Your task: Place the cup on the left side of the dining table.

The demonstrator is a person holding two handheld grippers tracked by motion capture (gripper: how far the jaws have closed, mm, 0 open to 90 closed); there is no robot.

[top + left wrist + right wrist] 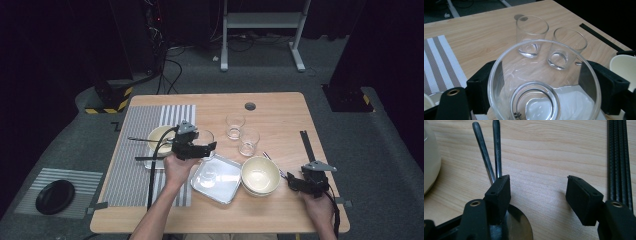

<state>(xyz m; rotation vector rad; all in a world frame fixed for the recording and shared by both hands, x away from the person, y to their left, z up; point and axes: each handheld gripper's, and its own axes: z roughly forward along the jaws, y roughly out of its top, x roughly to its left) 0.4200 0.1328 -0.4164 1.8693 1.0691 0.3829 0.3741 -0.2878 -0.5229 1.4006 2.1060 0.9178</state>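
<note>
Left gripper: clamped on a clear round drinking glass, held above the square metal tray.
Right gripper: jaws apart, low over the wooden tabletop, beside two metal utensil handles.
Nearby: two more clear glasses; cream bowl.

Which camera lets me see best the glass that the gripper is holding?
The left gripper view: the held glass sits big and close between the left gripper jaws. In the high view it looks tiny, partly behind the gripper.
</note>
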